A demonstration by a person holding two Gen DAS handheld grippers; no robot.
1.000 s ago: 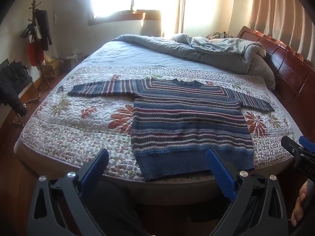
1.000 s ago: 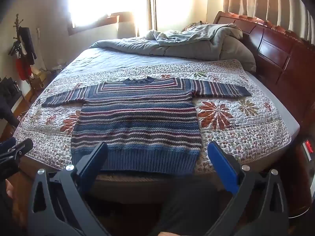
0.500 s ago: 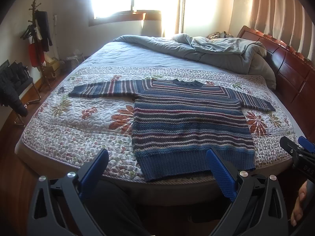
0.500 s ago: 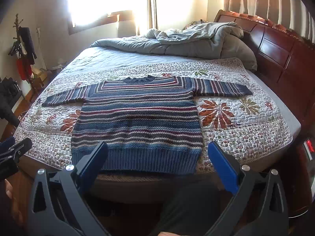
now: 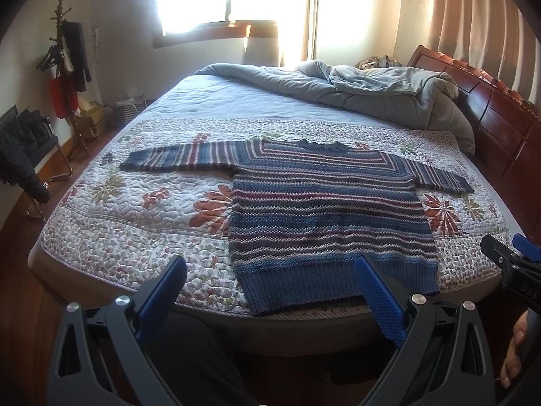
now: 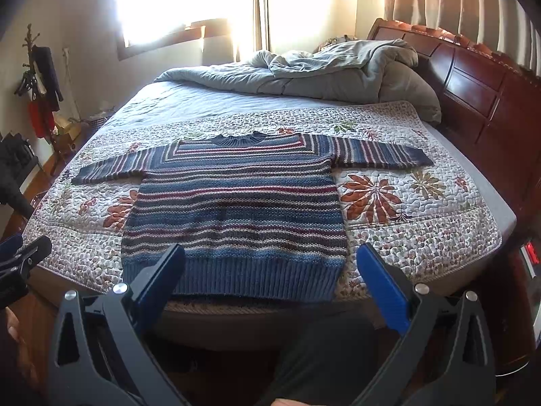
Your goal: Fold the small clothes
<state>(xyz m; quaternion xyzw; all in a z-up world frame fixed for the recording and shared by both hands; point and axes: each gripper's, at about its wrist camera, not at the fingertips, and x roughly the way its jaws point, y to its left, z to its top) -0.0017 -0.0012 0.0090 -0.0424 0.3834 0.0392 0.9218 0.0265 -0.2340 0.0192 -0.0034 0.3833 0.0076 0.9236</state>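
1. Left wrist view, largest item: bed [image 5: 216,98], with a dark red wooden headboard [image 5: 500,121] along its right side.
2. Grey duvet [image 5: 365,91], bunched in a heap at the far end of the bed, against the headboard.
3. Floral quilted cover [image 5: 135,209], spread flat over the near part of the bed and reaching its near edge.
4. Striped knitted sweater [image 5: 324,209], blue with red and pale bands. It lies flat on the cover, both sleeves stretched out sideways, collar at the far side, ribbed hem at the near edge of the bed. Nothing touches it.
5. Coat stand [image 5: 66,67], on the floor at far left, hung with dark and red garments.
6. My left gripper [image 5: 270,287], blue pads spread wide apart, empty, held in front of the hem and clear of it.
7. My right gripper [image 6: 270,284], right wrist view: blue pads equally wide apart, empty, also short of the hem. In the left wrist view its tip shows at the right edge.
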